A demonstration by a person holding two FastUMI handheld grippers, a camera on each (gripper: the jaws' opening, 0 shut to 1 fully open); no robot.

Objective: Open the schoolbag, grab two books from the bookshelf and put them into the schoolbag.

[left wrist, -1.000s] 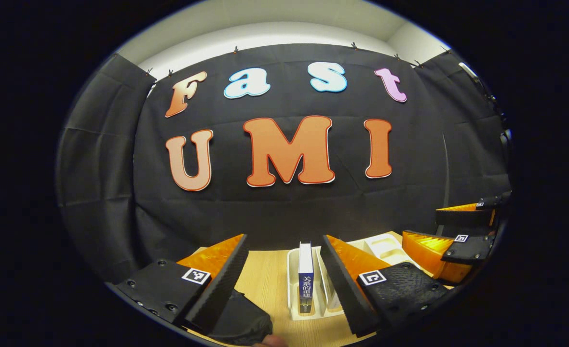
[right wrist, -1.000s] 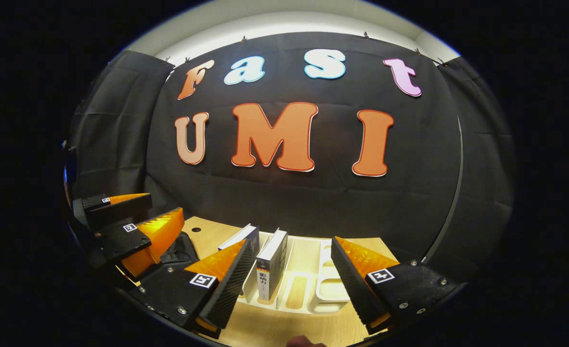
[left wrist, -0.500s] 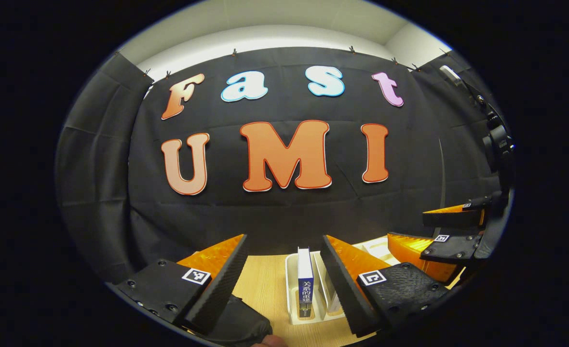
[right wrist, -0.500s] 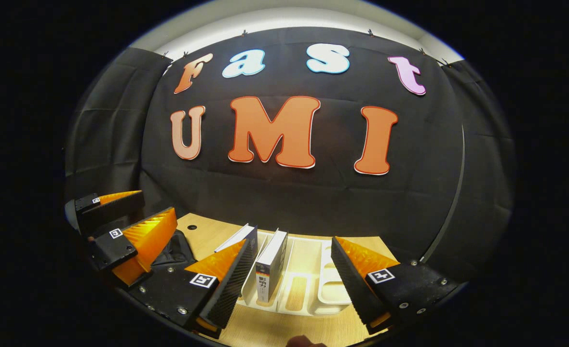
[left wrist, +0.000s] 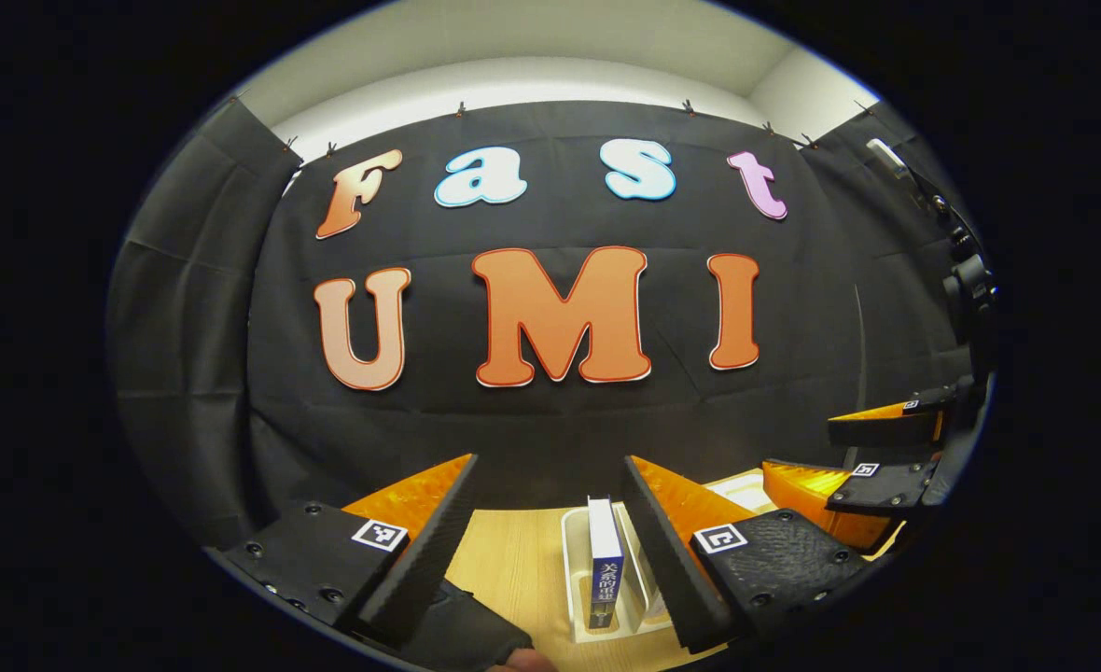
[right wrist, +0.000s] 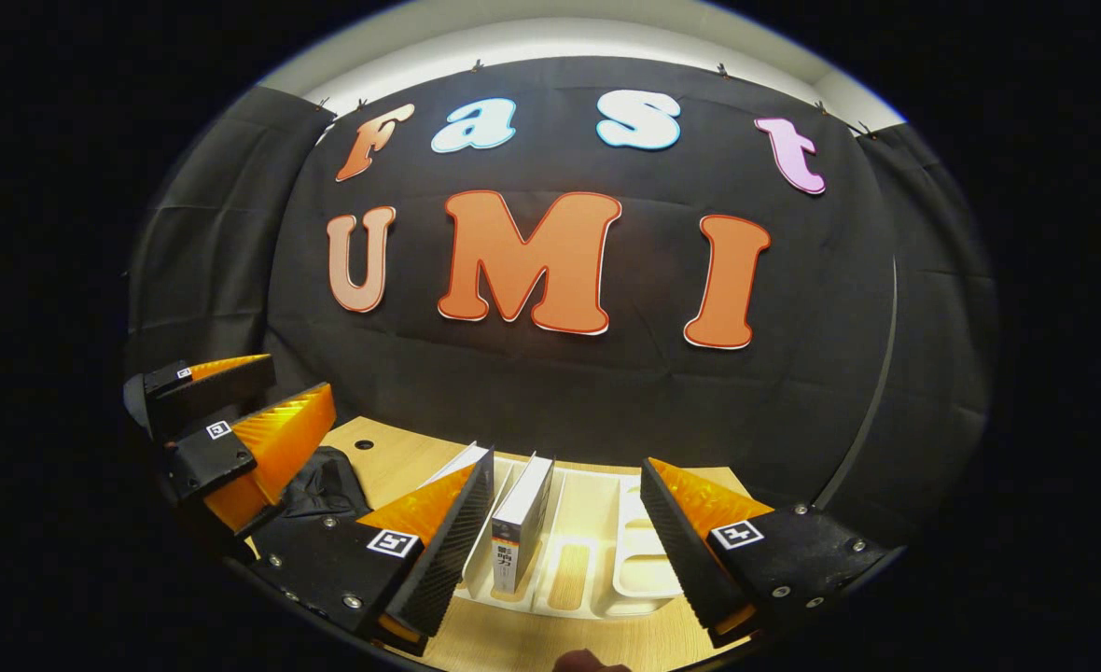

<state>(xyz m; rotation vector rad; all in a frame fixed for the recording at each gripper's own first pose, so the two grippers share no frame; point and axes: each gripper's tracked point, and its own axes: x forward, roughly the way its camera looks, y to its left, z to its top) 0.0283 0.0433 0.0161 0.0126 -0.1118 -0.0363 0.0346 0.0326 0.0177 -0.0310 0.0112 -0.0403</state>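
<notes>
Left gripper view: the left gripper (left wrist: 550,551) gapes wide at bottom centre, a blue-spined book (left wrist: 604,560) upright in the white bookshelf (left wrist: 577,583) between its fingers, untouched. Right gripper view: the right gripper (right wrist: 564,551) is likewise spread around a white book (right wrist: 518,523); the black schoolbag (right wrist: 322,485) lies lower left on the worktop (right wrist: 392,453).

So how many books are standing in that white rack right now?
2. A blue-spined book stands upright in the white rack, between the left gripper's open fingers. A white-covered book leans beside it, between the right gripper's fingers. More could be hidden behind the fingers.
</notes>
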